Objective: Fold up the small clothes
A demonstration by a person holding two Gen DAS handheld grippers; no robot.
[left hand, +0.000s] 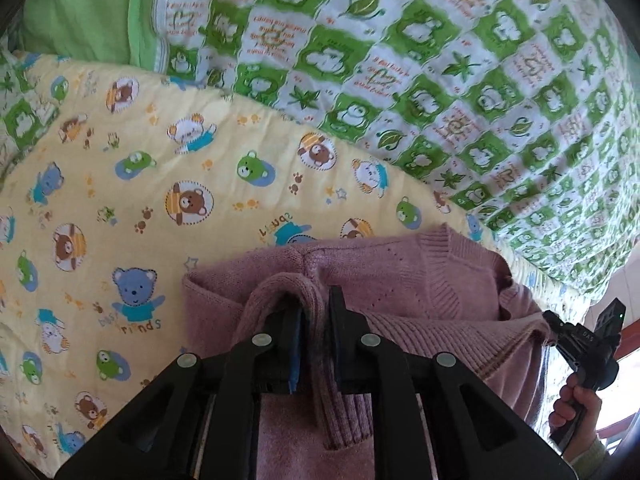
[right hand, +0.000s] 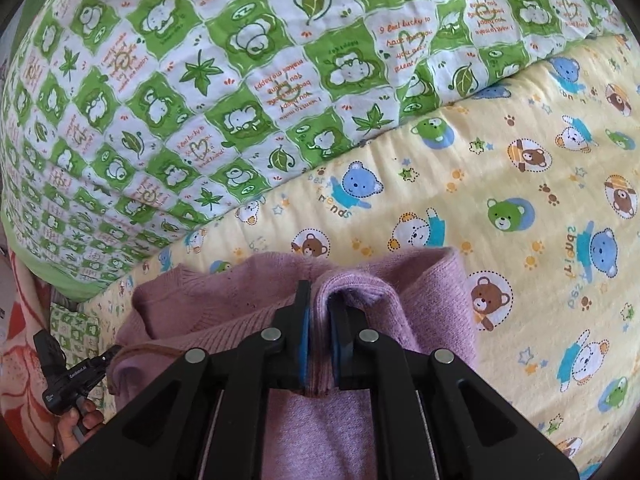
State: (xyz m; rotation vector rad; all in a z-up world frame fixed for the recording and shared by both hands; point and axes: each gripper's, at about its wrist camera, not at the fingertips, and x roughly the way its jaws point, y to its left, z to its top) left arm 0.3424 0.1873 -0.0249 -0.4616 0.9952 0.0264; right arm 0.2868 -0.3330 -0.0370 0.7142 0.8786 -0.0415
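Observation:
A small mauve knit sweater lies on a yellow bear-print blanket. My left gripper is shut on a ribbed edge of the sweater, which hangs between its fingers. My right gripper is shut on another fold of the same sweater. Each view shows the other gripper pinching the far end of the sweater's ribbed hem: the right one in the left wrist view, the left one in the right wrist view.
A green and white quilt is bunched up behind the sweater and also fills the top of the right wrist view. A plain green cloth lies at the far left. An orange patterned cloth lies at the lower left.

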